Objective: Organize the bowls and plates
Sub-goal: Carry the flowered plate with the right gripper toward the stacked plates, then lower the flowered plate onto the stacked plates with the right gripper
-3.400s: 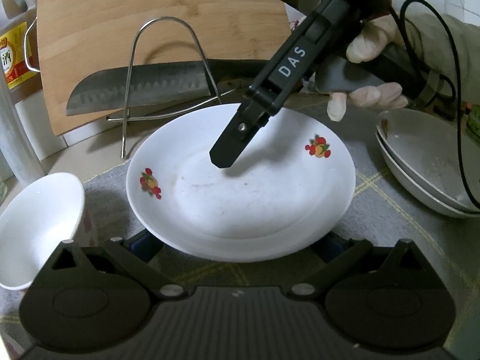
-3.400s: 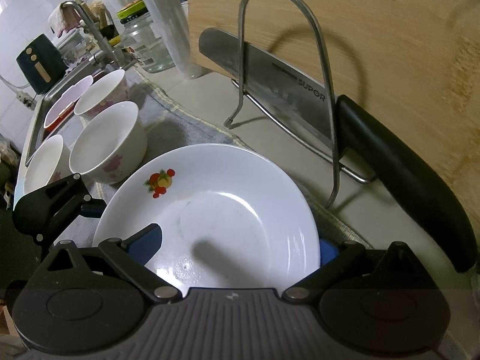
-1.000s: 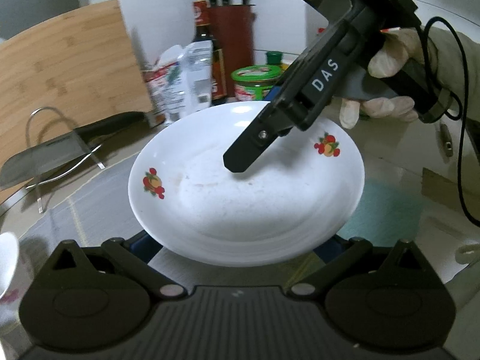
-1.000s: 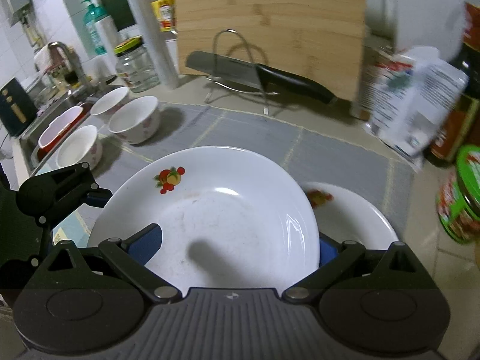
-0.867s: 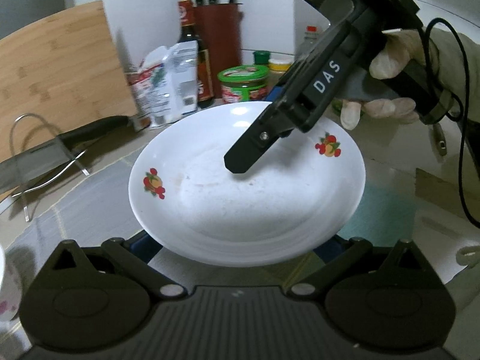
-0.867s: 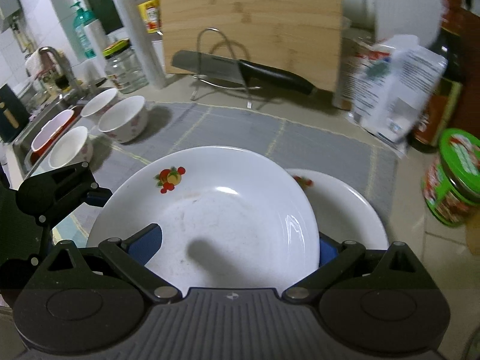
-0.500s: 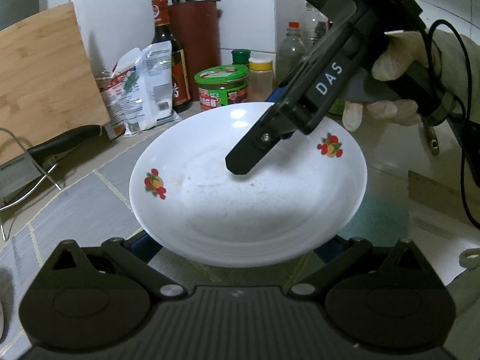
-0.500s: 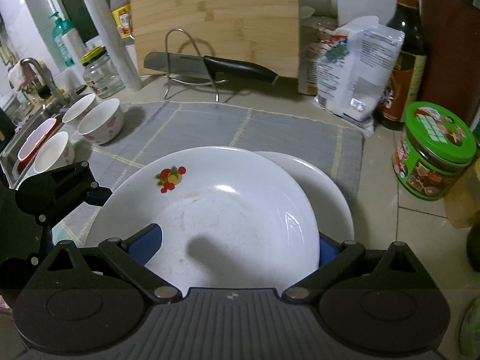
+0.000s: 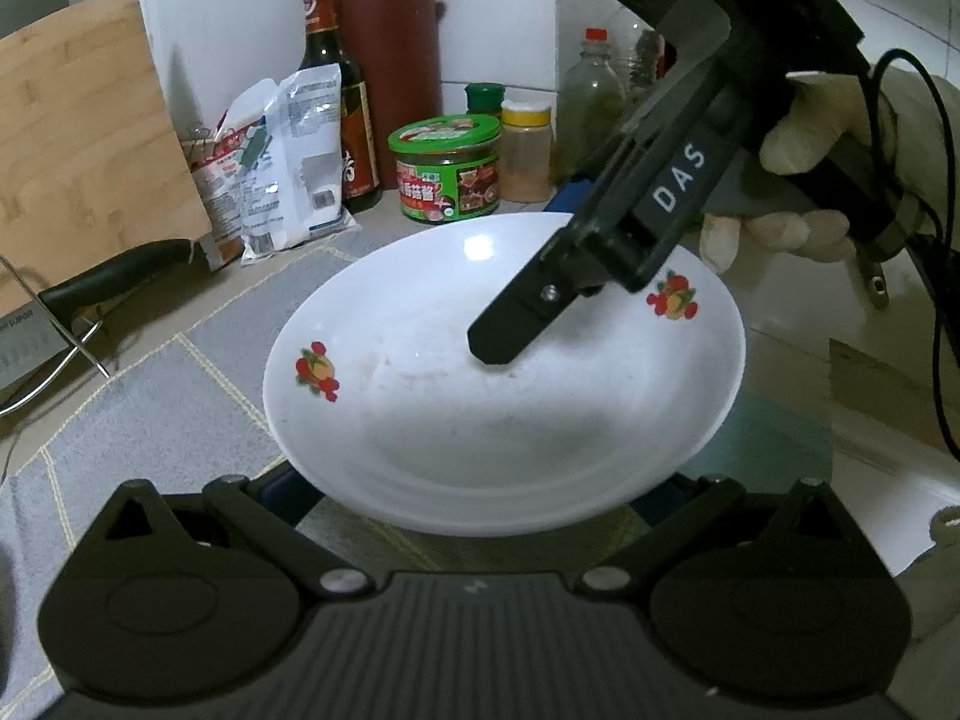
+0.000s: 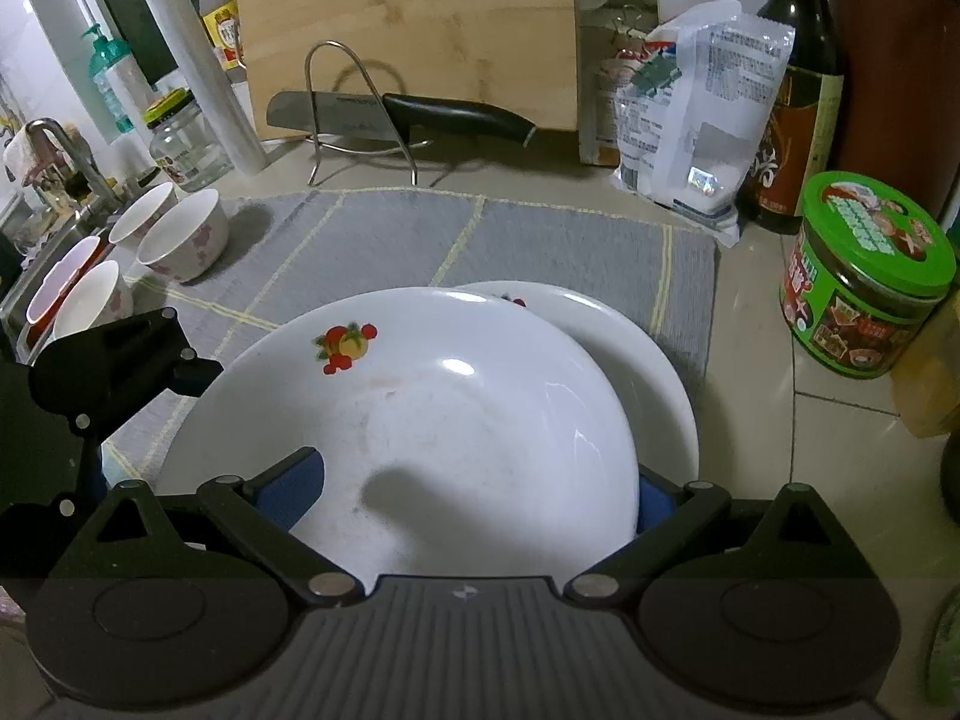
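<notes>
Status: mid-transfer of one plate.

Held plate (image 10: 432, 420), white with fruit decals, carried between both tools. Right gripper (image 9: 516, 336) pinching the rim at about 1 o'clock in the left wrist view, upper finger lying across the inside of the dish, lower finger hidden beneath; closed on the rim. Left gripper (image 9: 480, 498) at the plate's near edge, 6 o'clock; blue pads just visible at either side under the rim. Appears to support or clasp the plate, but exact closure not readable.

Placement target, by judgement: second plate (image 10: 636, 348) resting on the grey mat (image 10: 372, 234), showing at 2 o'clock behind the held one in the right wrist view. Held plate overlapping it, slightly offset, contact not confirmed.

Done so far: plate brought over the stack.
Left: lower, centre, release. Then bowls (image 10: 180, 237) clustered at 10 o'clock by the sink, four visible, loose, not nested.

Not task items: knife (image 10: 408, 114) on wire stand, green jar (image 10: 870, 276).
</notes>
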`<state>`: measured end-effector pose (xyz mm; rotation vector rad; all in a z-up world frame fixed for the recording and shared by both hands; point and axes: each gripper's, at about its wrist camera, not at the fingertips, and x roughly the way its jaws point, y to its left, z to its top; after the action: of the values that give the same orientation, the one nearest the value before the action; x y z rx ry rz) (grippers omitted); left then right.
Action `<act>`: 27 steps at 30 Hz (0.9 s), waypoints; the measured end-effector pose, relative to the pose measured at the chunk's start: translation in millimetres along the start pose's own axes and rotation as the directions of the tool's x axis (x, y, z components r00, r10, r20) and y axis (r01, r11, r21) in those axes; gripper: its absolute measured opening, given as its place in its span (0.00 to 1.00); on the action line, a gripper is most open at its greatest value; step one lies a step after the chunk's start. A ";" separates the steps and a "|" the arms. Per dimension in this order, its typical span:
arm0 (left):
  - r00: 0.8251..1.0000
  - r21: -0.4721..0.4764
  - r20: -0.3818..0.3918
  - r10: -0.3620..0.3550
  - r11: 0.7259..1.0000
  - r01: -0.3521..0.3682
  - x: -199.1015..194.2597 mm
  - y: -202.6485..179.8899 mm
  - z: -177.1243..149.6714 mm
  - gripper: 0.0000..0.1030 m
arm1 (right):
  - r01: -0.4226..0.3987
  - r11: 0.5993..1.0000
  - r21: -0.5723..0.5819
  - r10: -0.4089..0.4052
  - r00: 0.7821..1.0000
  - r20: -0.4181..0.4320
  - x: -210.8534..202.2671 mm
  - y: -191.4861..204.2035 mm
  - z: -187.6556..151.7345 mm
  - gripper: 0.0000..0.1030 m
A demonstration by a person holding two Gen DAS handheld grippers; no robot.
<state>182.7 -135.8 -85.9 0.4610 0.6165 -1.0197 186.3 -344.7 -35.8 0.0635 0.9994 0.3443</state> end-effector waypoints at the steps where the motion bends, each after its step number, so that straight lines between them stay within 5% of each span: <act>1: 1.000 -0.001 -0.001 -0.001 1.000 0.001 1.2 0.9 0.5 0.99 | 0.000 1.000 0.002 0.000 1.000 -0.002 1.1 -0.9 0.0 1.00; 27: 0.999 0.006 -0.050 -0.020 1.000 0.020 17.6 4.6 4.8 0.99 | -0.005 0.999 0.044 0.007 0.999 -0.046 14.3 -11.1 -1.5 1.00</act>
<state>194.7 -148.0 -93.8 0.4875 0.6635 -1.0317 195.0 -350.9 -50.6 0.0991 1.0529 0.3308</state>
